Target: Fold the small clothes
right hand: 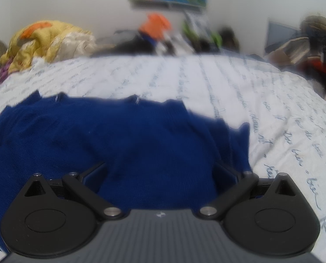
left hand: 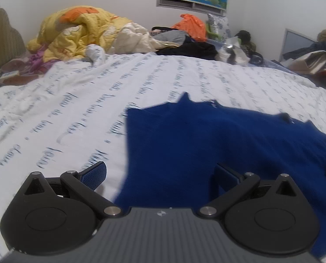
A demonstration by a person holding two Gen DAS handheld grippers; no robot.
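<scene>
A dark blue knitted garment (left hand: pixel 206 144) lies spread on the white bed sheet with blue script (left hand: pixel 75 100). My left gripper (left hand: pixel 160 173) is open and empty, low over the garment's left edge; its left finger is over the sheet, its right finger over the cloth. The same garment (right hand: pixel 127 135) fills the right wrist view. My right gripper (right hand: pixel 160 171) is open and empty, low over the garment near its right edge, both fingers over the cloth. That view is blurred.
A yellow and orange quilt (left hand: pixel 79 30) is heaped at the bed's far left. Dark clothes (left hand: pixel 189 48), an orange bag (left hand: pixel 191 26) and other clutter lie along the far side. More piled things (left hand: pixel 311 54) are at the right. A padded headboard (left hand: pixel 3 41) is at the left.
</scene>
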